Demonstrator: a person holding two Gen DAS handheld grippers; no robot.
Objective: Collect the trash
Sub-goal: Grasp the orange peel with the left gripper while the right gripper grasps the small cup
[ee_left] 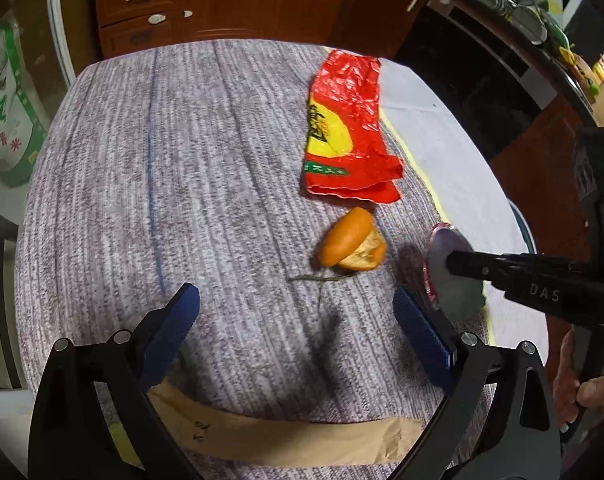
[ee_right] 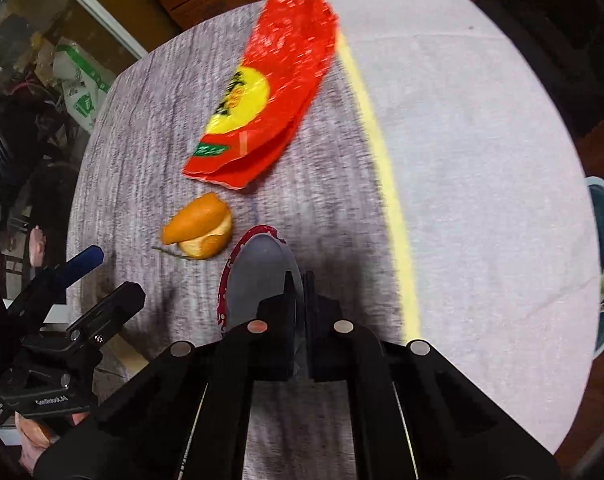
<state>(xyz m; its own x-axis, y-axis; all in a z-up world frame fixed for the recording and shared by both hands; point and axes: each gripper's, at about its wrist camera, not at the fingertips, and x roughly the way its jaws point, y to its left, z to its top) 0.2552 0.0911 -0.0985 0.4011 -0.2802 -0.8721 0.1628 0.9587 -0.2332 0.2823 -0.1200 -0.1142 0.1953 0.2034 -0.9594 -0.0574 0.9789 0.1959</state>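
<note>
A: Silvery foil, thin and round with a red printed rim: that peeled-off lid is looking feather-light and floppy, so pinching its edge is suiting it best.

B: The right gripper is already clamping that edge, jaws shut on it, the lid standing on edge just above the grey woven tablecloth.

A: And the left gripper?

B: It is hanging open and empty, the orange fruit peel lying just ahead of it, the crinkled red plastic wrapper beyond.
</note>
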